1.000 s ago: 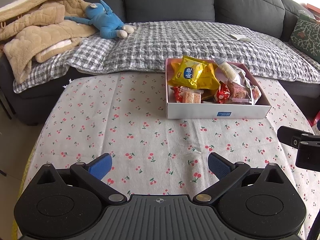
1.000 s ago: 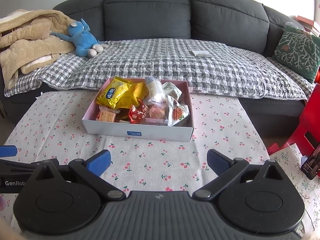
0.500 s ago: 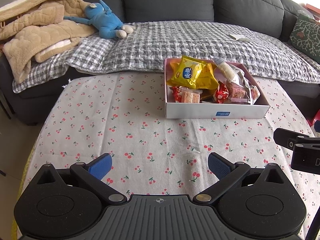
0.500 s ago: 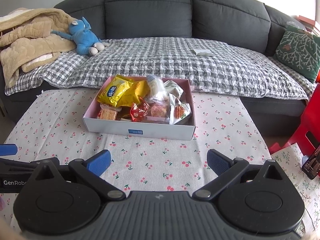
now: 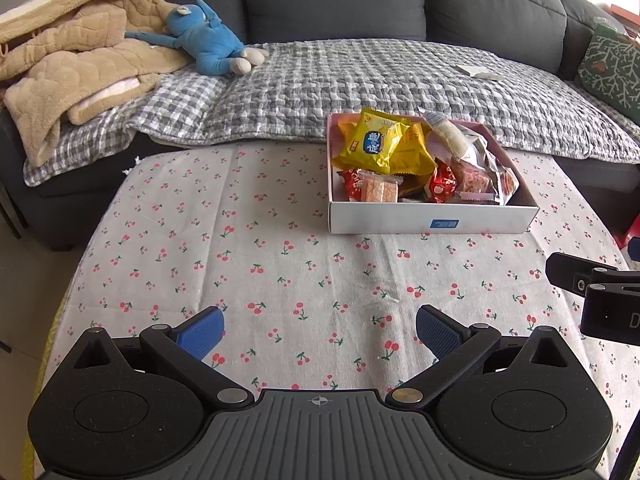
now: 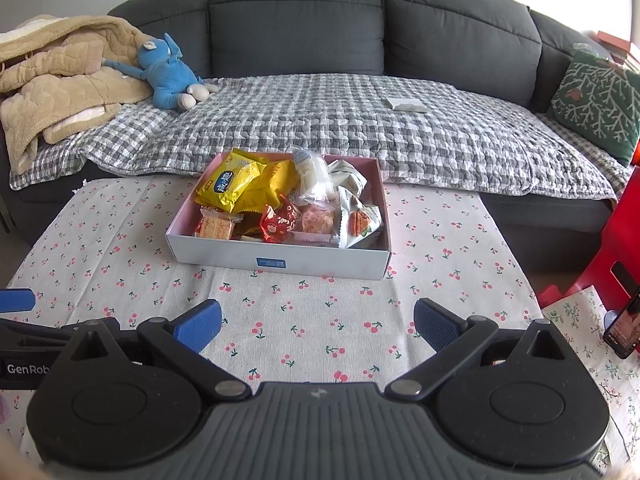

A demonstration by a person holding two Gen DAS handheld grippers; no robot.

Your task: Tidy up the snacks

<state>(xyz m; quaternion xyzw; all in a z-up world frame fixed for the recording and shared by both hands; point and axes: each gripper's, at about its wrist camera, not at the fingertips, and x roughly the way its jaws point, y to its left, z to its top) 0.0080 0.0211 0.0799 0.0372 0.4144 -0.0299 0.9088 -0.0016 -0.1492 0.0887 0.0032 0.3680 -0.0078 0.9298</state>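
Since the earlier frames, little has changed: the snack box (image 6: 280, 258) is seen very slightly lower and nearer in the right wrist view, and its contents have not been disturbed. The left hand-held gripper (image 5: 319, 330) and the right hand-held gripper (image 6: 318, 326) are both held wide apart and empty above the worktop (image 5: 240, 272), which is covered by a cherry-print cloth. Behind it, a dark sofa (image 6: 296, 20) is draped with a checked blanket (image 6: 360, 120); a blue plush toy (image 6: 168, 74) is laid there.

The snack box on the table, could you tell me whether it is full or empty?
Full: the box is heaped with snack packets rising above its rim.
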